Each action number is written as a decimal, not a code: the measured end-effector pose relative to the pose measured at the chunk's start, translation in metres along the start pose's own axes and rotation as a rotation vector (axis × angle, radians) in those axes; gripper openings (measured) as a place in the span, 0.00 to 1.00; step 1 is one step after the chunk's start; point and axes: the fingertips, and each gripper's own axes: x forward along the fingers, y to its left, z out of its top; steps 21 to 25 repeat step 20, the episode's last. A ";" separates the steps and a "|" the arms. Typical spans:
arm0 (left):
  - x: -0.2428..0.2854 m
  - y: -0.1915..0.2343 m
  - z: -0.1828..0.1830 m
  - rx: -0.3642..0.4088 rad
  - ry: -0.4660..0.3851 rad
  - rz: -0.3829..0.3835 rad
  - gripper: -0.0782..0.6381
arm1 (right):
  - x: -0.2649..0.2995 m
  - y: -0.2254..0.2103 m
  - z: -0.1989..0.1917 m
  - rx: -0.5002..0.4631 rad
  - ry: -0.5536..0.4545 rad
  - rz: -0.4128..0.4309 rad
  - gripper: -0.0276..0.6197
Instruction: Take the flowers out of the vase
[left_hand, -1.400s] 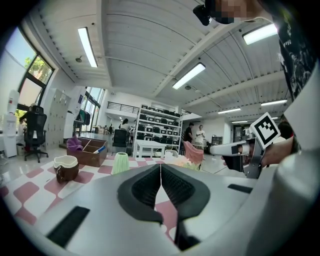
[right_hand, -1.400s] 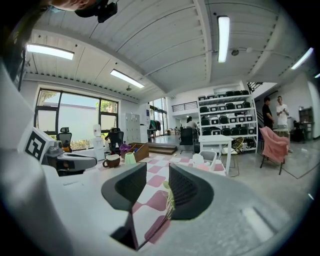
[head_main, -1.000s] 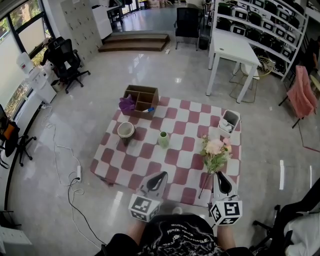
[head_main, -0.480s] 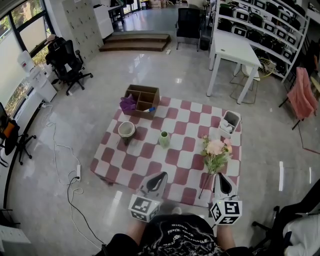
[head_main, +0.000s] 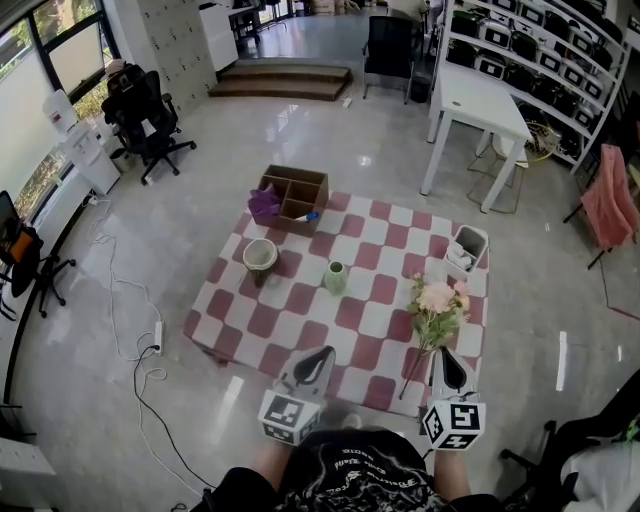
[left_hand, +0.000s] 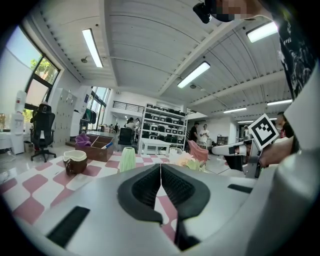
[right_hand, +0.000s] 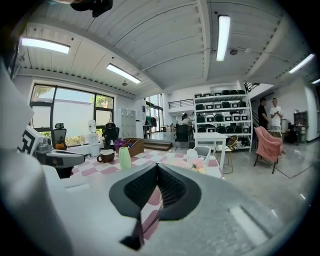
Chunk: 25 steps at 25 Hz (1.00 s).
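Observation:
A small green vase stands upright and without flowers in the middle of the red-and-white checkered mat. The pink flowers lie on the mat's right side, their stems running toward the near edge. My right gripper is shut just right of the stems, with nothing between its jaws. In the right gripper view the stems show below the jaws, and the vase stands far left. My left gripper is shut and empty at the mat's near edge; its own view shows the vase and flowers ahead.
A brown cup stands left of the vase. A wooden divided box with a purple cloth sits at the mat's far edge, a white bin at its far right corner. Beyond are a white table, shelves and office chairs.
The head view has shifted slightly. Both grippers, the vase and the flowers keep their places.

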 end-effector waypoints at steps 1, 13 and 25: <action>0.000 0.001 0.000 0.000 0.000 0.003 0.13 | 0.001 0.000 0.000 -0.001 0.001 0.002 0.05; -0.002 0.011 -0.001 -0.002 0.008 0.028 0.13 | 0.010 0.000 -0.002 0.002 0.010 0.004 0.05; -0.002 0.017 -0.002 -0.006 0.010 0.037 0.13 | 0.015 -0.003 -0.002 0.010 0.011 0.000 0.05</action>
